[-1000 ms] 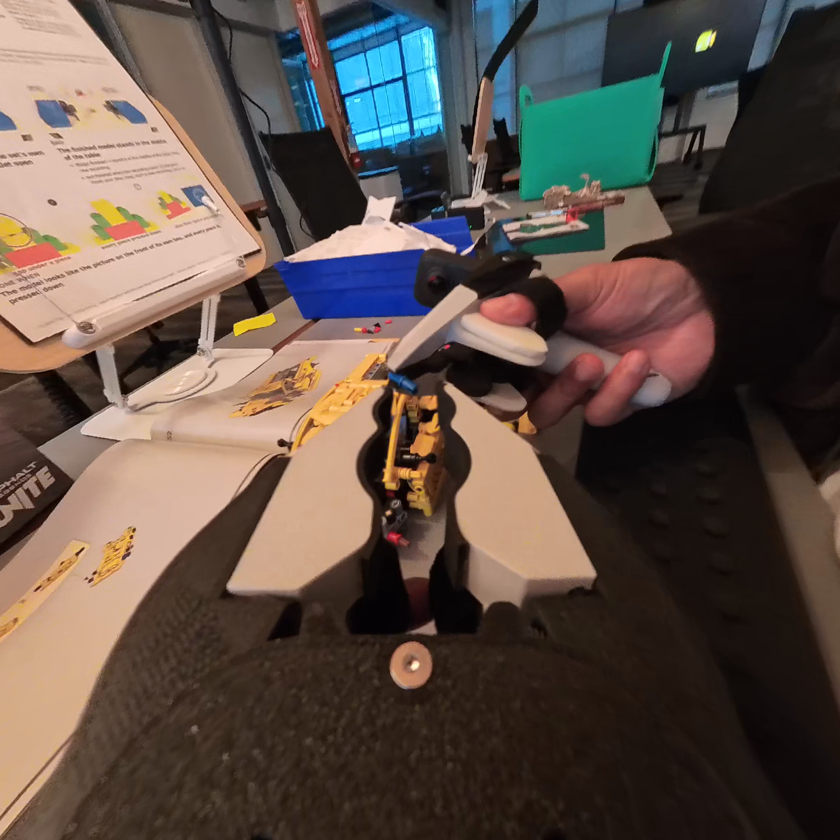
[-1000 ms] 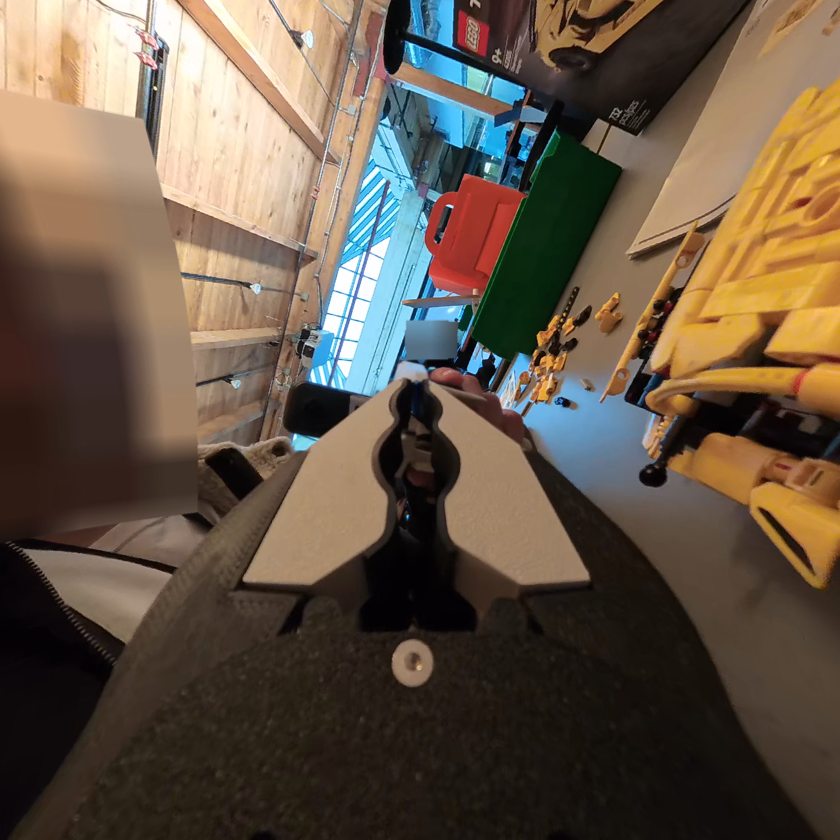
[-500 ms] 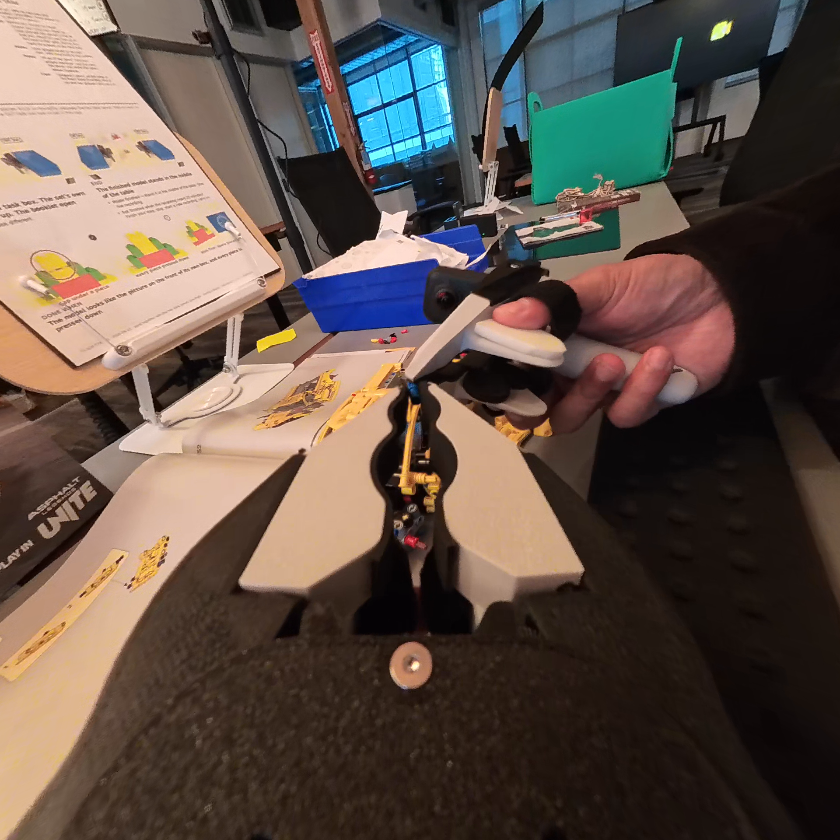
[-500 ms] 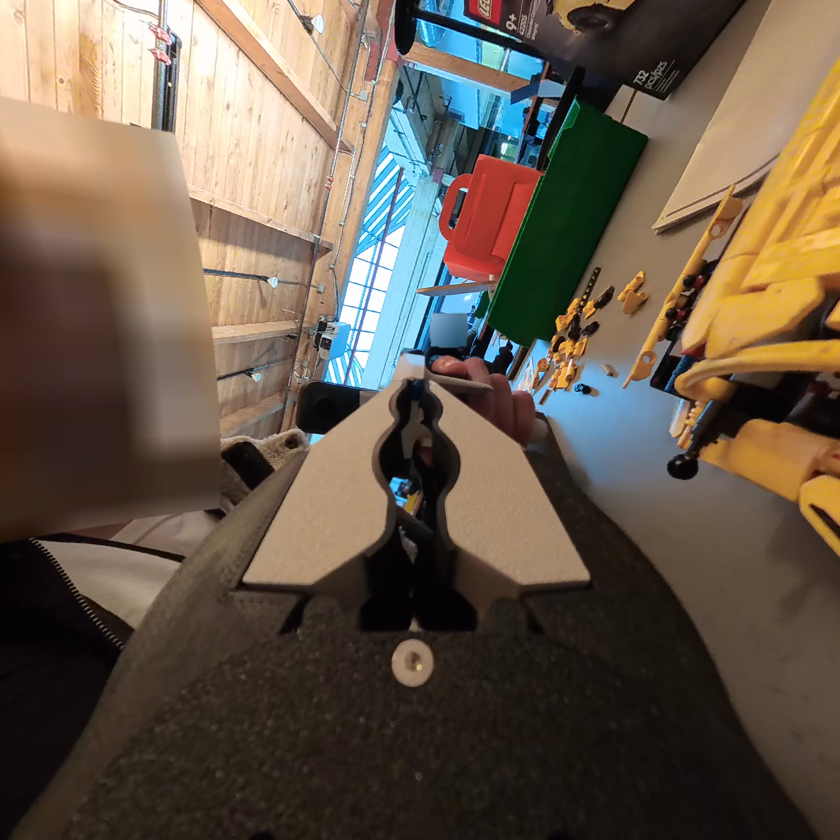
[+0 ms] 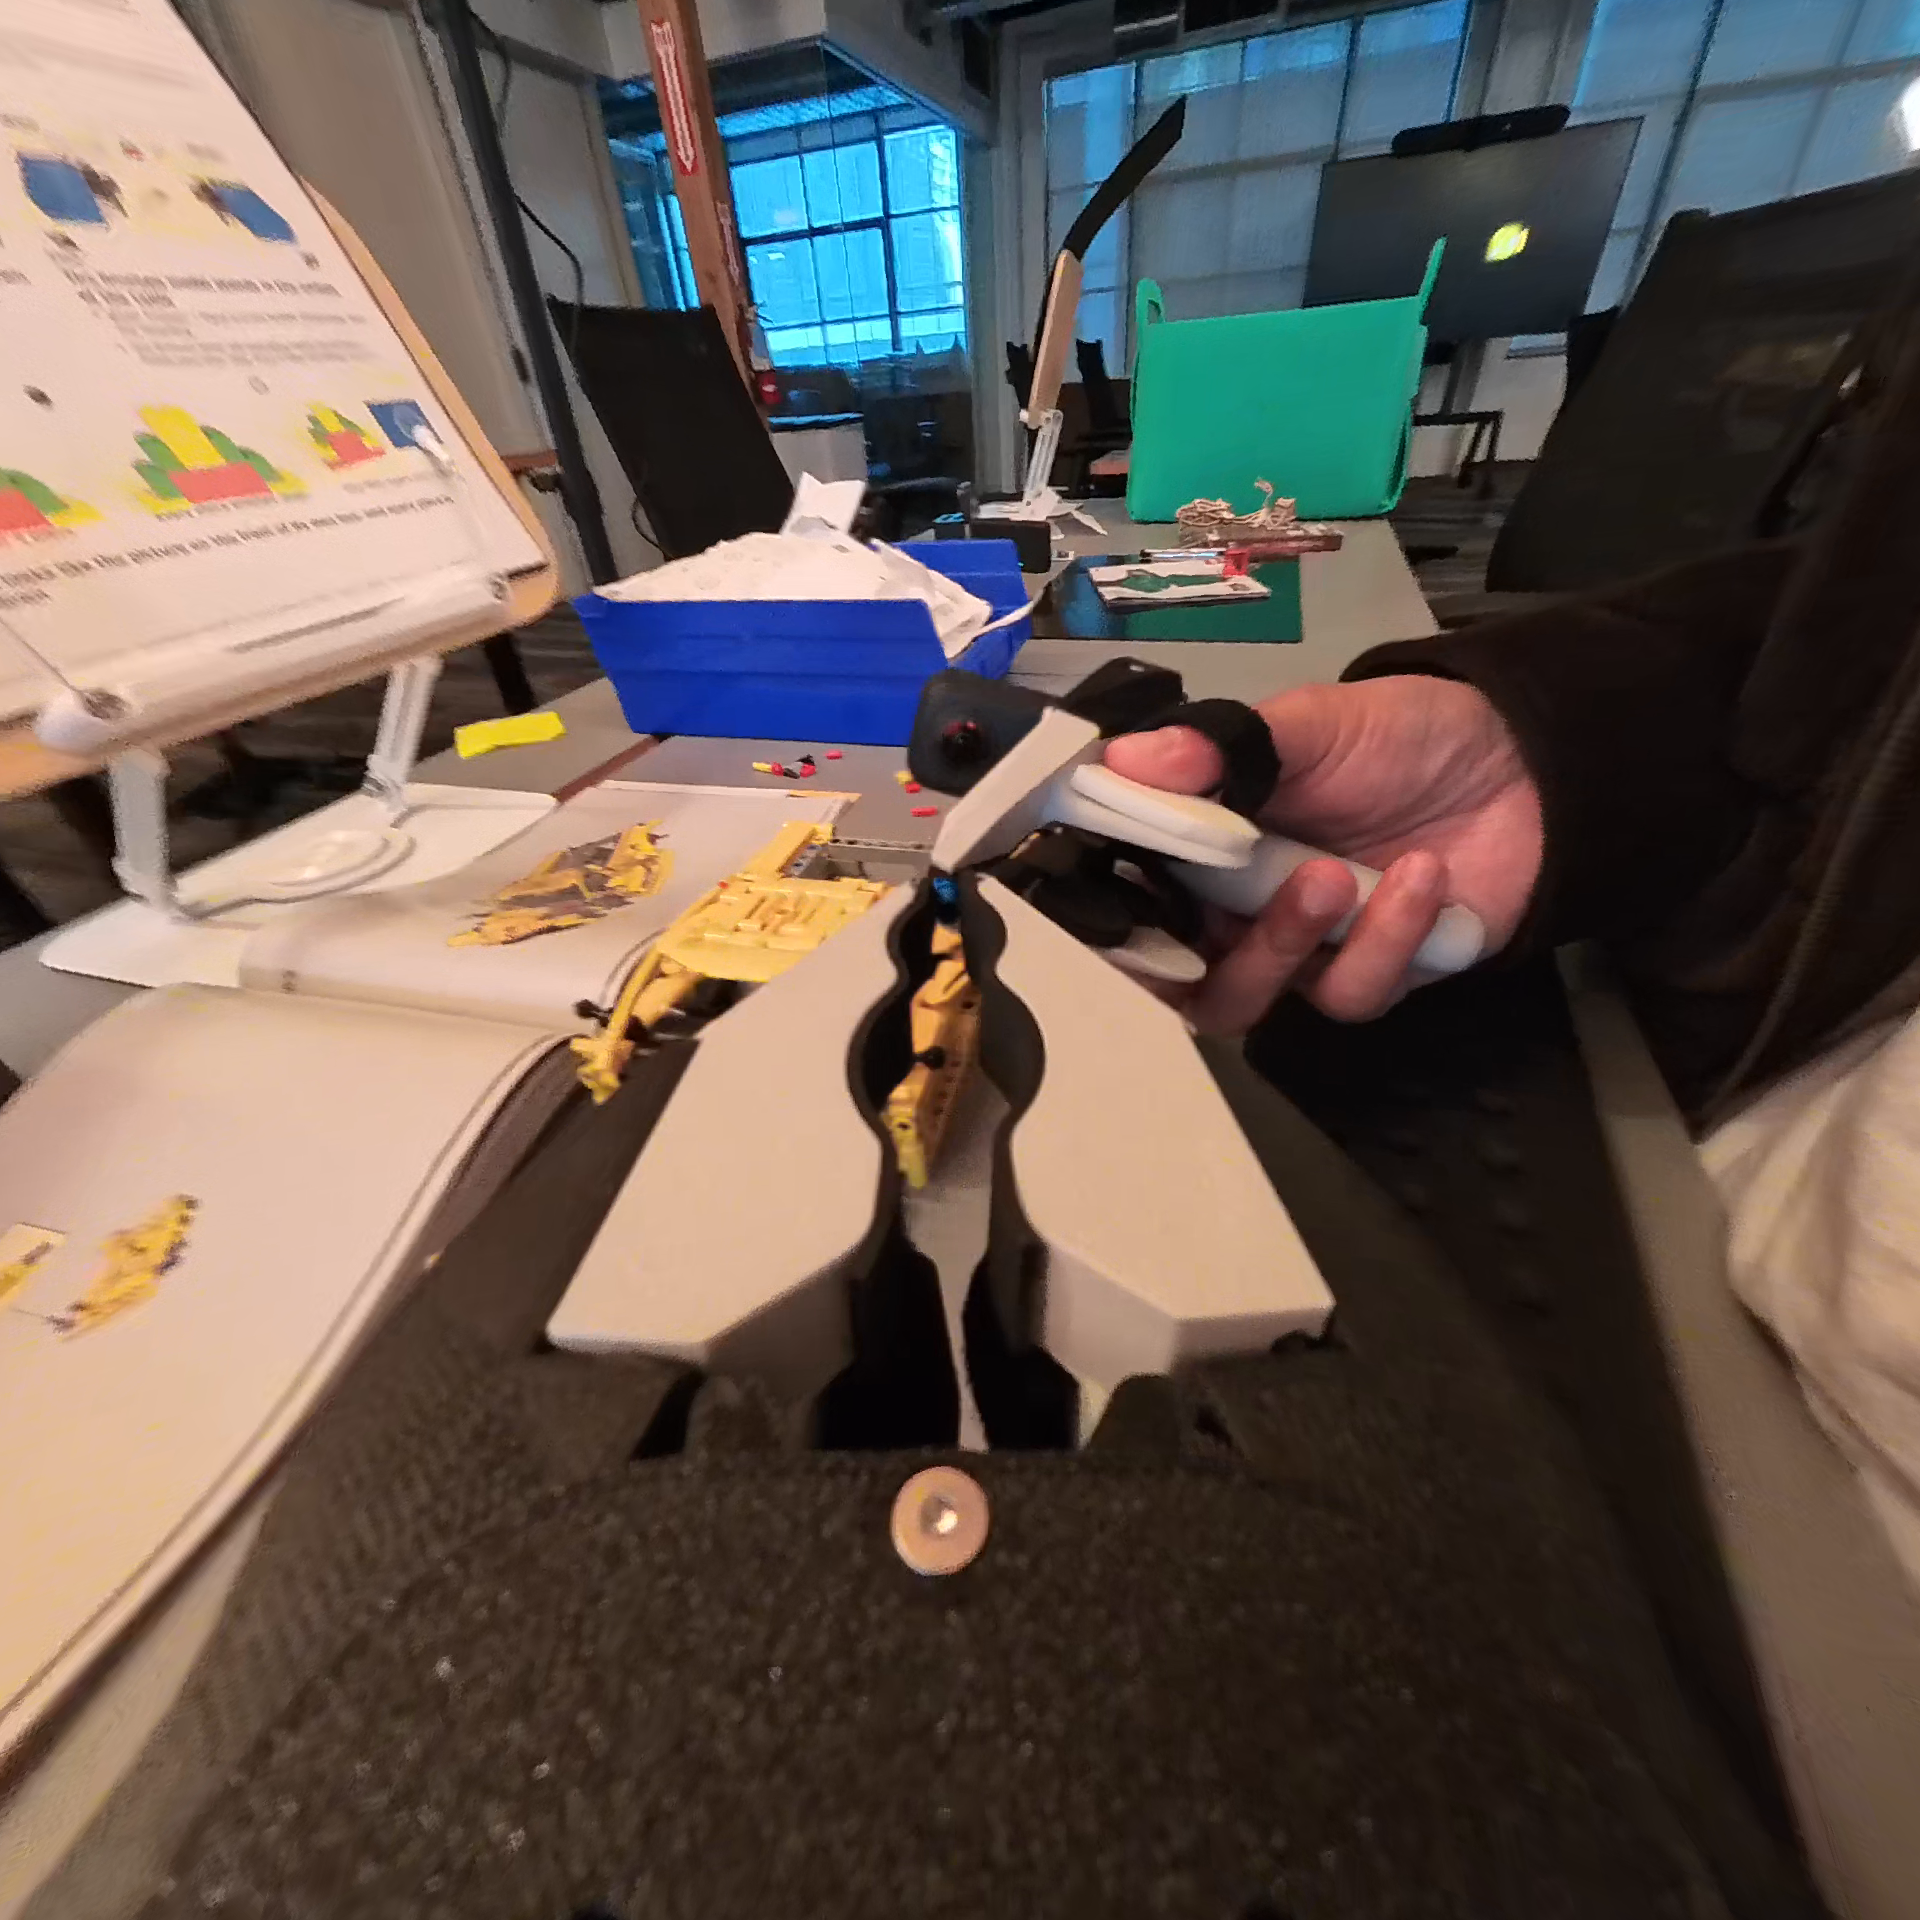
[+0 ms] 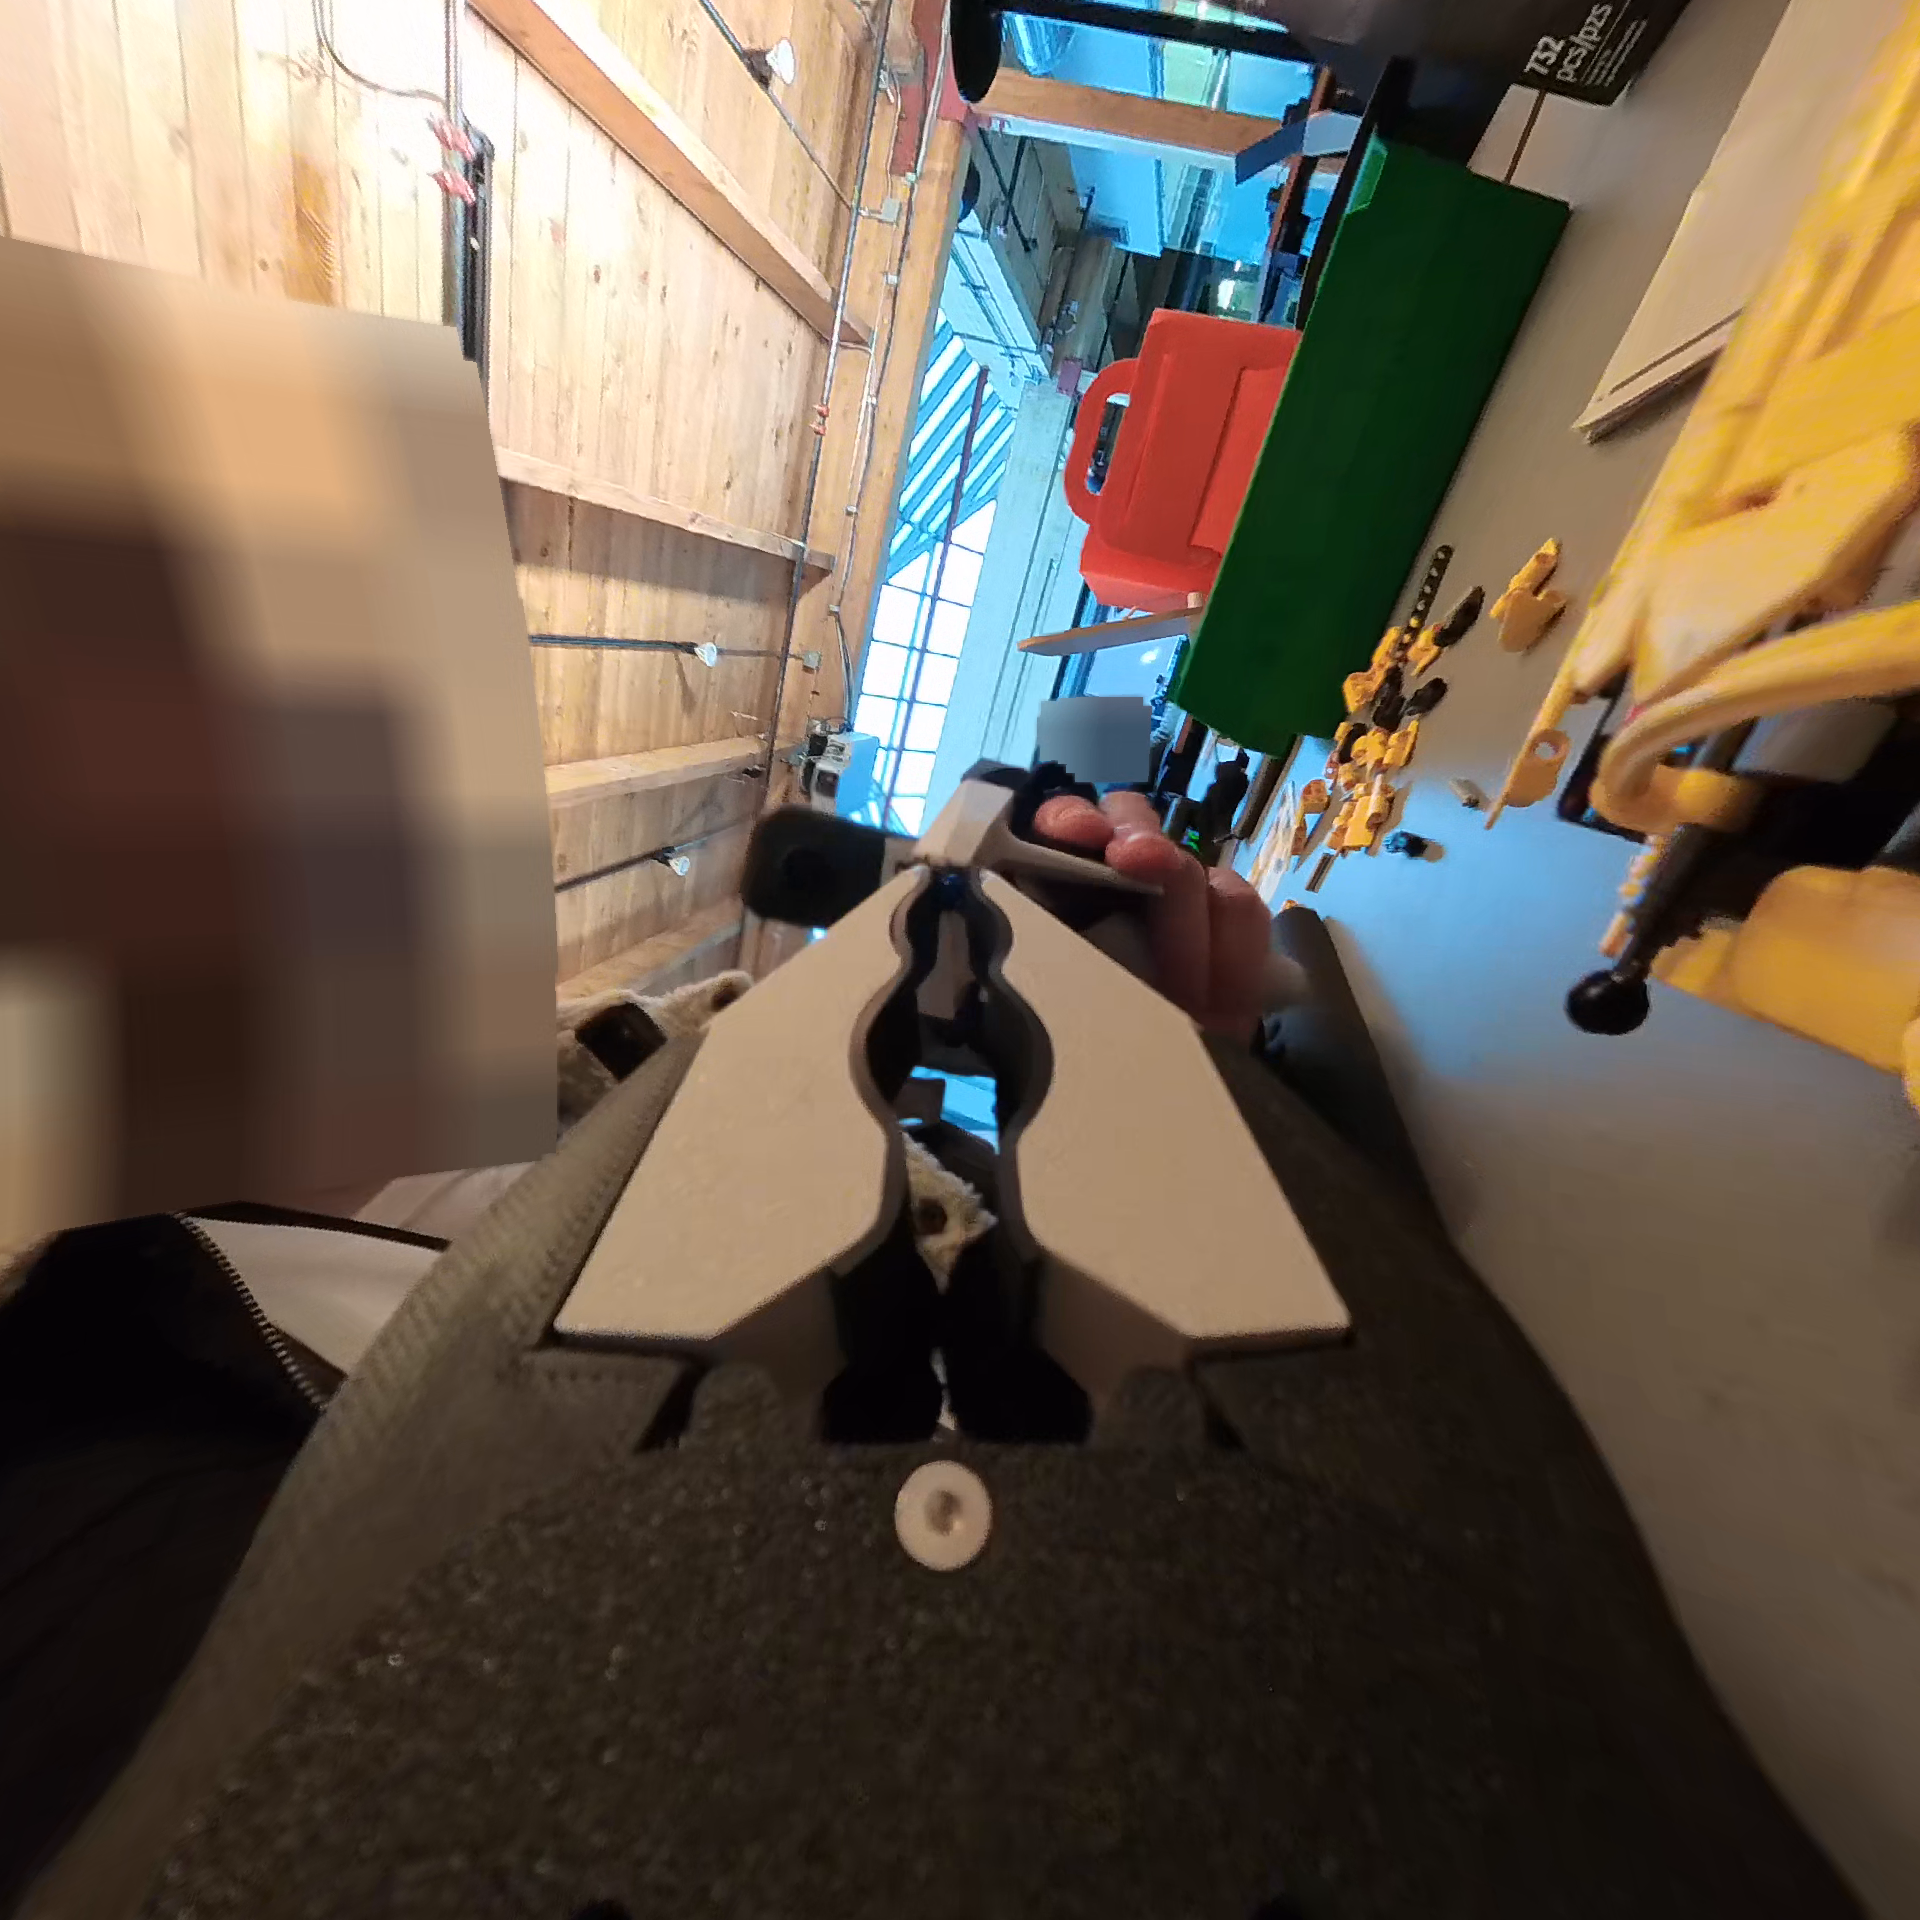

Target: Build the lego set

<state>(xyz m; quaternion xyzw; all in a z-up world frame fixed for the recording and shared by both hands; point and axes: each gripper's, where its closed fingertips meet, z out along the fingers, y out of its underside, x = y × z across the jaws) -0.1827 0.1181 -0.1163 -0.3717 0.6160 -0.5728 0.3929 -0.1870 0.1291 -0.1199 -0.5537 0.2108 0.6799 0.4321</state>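
A small blue lego piece [image 5: 943, 891] sits pinched at the tips of my left gripper [image 5: 941, 896], whose jaws are nearly closed. My right gripper [image 5: 961, 847], held by a hand [image 5: 1382, 810], meets it tip to tip from the right. In the right wrist view the same blue piece [image 6: 948, 885] sits between the tips of my right gripper [image 6: 943, 883], and the left gripper [image 6: 966, 821] touches it from beyond. The yellow lego model [image 5: 769, 914] lies on the open booklet; part shows through the left gripper's gap. It also shows in the right wrist view [image 6: 1766, 582].
An open instruction booklet [image 5: 312, 1091] covers the table's left. A sheet on a stand [image 5: 208, 416], a blue bin of paper [image 5: 790, 665] and a green bin [image 5: 1278, 416] stand behind. Loose yellow and black parts [image 6: 1382, 707] lie by a green box [image 6: 1371, 447] and a red container [image 6: 1174, 468]. Left and right tips are no more than a few centimetres apart.
Both grippers stay tip to tip on the blue piece. The pair has shifted slightly, so less of the yellow model shows through the left gripper's gap, and it has slid rightward in the right view.
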